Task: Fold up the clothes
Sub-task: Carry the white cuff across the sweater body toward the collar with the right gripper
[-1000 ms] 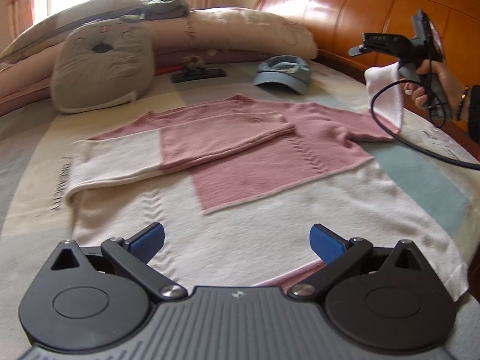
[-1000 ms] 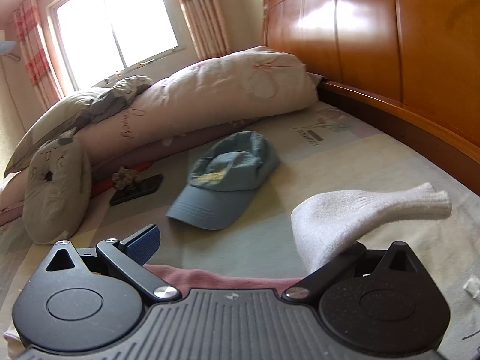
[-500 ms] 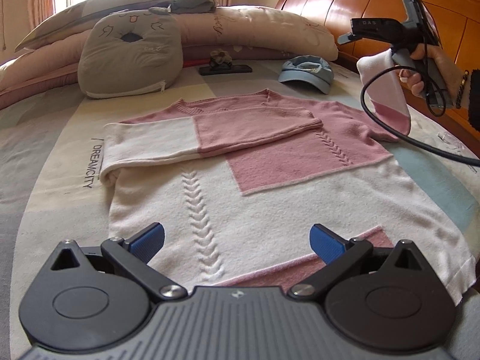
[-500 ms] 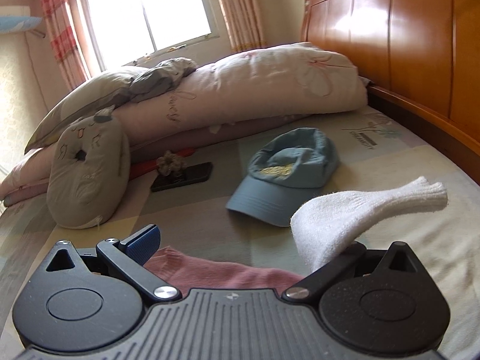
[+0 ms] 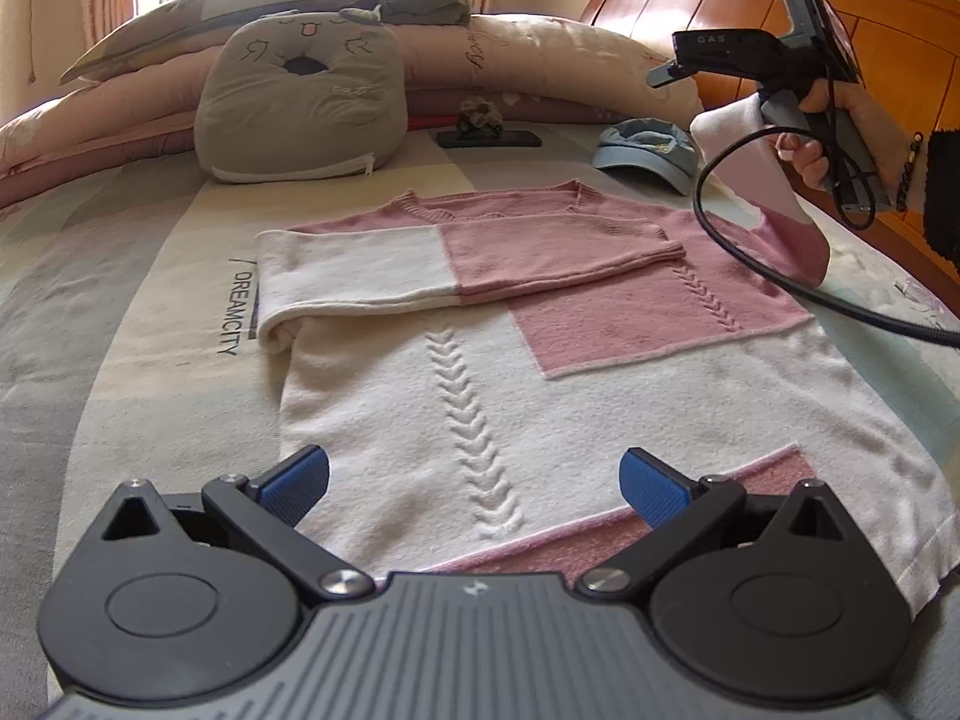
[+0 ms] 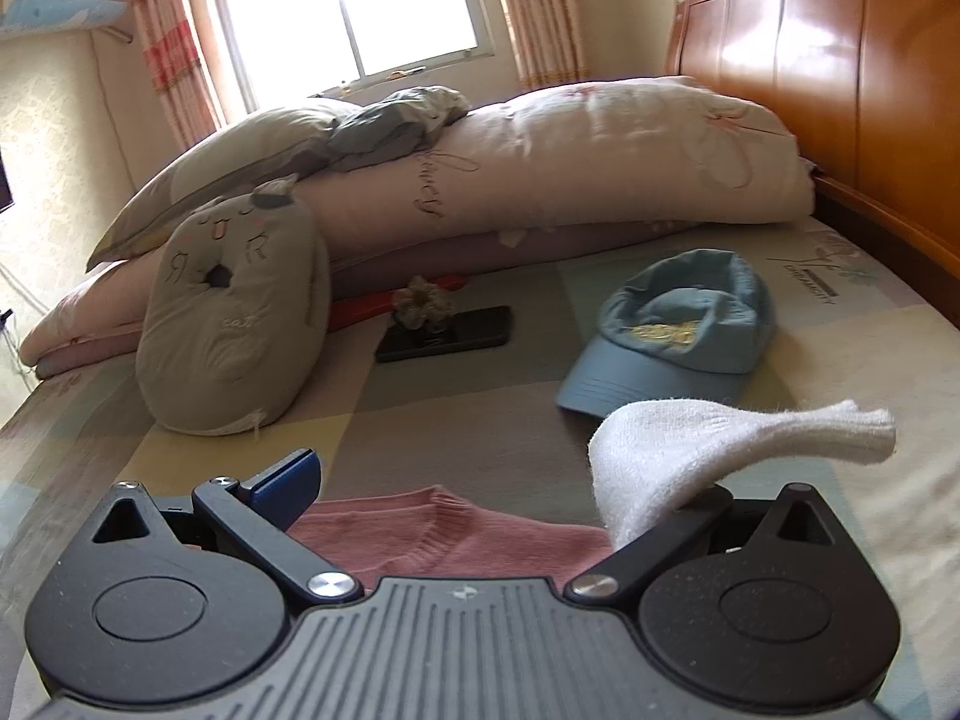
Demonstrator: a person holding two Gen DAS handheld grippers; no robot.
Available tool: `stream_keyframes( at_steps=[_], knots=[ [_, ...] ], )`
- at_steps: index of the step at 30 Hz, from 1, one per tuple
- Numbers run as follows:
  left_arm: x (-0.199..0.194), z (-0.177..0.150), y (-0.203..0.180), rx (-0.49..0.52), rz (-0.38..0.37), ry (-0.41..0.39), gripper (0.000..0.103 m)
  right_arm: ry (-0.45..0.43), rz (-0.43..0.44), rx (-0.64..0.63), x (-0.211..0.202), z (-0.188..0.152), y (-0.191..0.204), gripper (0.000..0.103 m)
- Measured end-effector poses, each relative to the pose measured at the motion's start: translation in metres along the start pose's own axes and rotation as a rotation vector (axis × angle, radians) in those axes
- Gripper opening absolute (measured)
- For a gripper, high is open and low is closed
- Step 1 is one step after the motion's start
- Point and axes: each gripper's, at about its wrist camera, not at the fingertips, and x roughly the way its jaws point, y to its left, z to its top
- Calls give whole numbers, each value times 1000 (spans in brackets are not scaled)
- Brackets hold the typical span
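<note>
A pink and white knitted sweater lies flat on the bed, its left sleeve folded across the chest. My left gripper is open and empty, hovering over the sweater's hem. My right gripper has its jaws wide apart, with the white cuff of the right sleeve draped over its right finger. In the left wrist view that gripper holds the right sleeve lifted at the sweater's right side. The sweater's pink collar shows below the right gripper.
A blue cap, a black phone with a small flower on it and a grey cat cushion lie beyond the sweater. Rolled bedding lines the far side. A wooden headboard stands at the right. A black cable hangs over the sweater.
The right gripper has carried the lifted sleeve leftward, over the sweater's shoulder. The left gripper has shifted left and come closer over the hem, staying open.
</note>
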Motion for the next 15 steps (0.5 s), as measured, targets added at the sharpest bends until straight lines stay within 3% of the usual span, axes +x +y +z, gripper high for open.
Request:
stream_keyframes(
  at_steps=[15],
  knots=[
    [-3, -9, 11, -10, 7, 11, 102, 26, 39, -80, 30, -19, 66, 103]
  ],
)
